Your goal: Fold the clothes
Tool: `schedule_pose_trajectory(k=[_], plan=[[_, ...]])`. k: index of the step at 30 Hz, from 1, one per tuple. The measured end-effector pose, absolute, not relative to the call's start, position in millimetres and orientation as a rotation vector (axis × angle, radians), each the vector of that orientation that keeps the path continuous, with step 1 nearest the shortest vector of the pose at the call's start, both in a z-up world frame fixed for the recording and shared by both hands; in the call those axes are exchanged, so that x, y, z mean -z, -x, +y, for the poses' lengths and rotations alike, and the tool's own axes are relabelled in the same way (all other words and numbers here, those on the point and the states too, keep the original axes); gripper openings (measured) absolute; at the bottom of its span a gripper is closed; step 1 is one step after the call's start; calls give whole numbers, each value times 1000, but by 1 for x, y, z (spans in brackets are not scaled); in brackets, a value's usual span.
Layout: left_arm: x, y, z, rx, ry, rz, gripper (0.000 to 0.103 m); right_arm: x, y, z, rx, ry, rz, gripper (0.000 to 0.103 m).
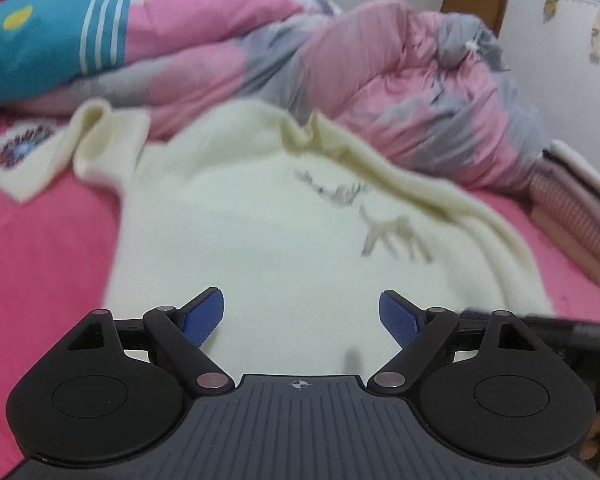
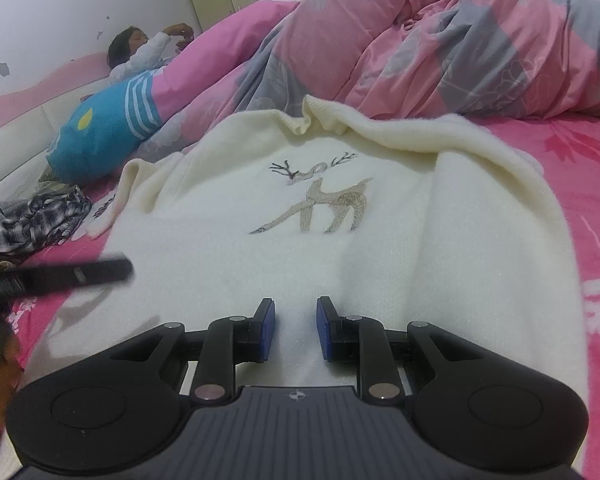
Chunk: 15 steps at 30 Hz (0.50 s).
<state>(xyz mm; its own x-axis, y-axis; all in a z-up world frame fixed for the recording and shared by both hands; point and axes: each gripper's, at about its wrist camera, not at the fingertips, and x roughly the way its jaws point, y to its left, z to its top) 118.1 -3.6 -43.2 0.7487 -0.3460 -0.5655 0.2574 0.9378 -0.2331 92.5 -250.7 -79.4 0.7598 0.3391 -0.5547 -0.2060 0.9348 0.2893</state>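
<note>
The left gripper (image 1: 302,316), at the bottom centre of its own view, stands wide with nothing between its blue pads (image 1: 204,316); only sweater cloth shows below the gap. Its picture is smeared, so fine detail there is hard to read. In the right wrist view, a blurred dark bar, probably one finger of that left gripper, reaches in from the left edge, above the sweater's lower left part.

The right gripper (image 2: 296,322) sits low in the middle of its frame, jaws narrow, with a pale strip of sweater showing in the slot between the pads (image 2: 267,328). Whether the pads pinch the cloth or merely hang over it I cannot tell.

The sweater (image 2: 340,264) (cream, with a deer (image 2: 324,208) stitched on it) lies spread on the pink sheet (image 2: 596,184), filling the centre of both views. Its far edge is rumpled into a ridge in the upper middle, and one sleeve (image 1: 100,140) trails to the upper left of the left wrist view.

Behind it a pink and grey quilt (image 2: 440,40) is heaped across the top of the frame. At upper left lies a blue cushion (image 2: 100,136), with a person (image 2: 140,52) lying beyond it. A plaid cloth (image 2: 36,220) is bunched at the left edge.
</note>
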Motion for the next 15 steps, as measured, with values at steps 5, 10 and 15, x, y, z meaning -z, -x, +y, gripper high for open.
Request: schedule_pose_trajectory(k=[5, 10, 15], plan=[[58, -113, -13, 302, 69, 656, 87, 78, -92, -250, -295, -211, 643, 24], [62, -113, -18, 304, 20, 665, 90, 71, -88, -250, -278, -207, 652, 26], [64, -114, -20, 311, 4, 669, 92, 50, -44, -255, -314, -252, 602, 49]])
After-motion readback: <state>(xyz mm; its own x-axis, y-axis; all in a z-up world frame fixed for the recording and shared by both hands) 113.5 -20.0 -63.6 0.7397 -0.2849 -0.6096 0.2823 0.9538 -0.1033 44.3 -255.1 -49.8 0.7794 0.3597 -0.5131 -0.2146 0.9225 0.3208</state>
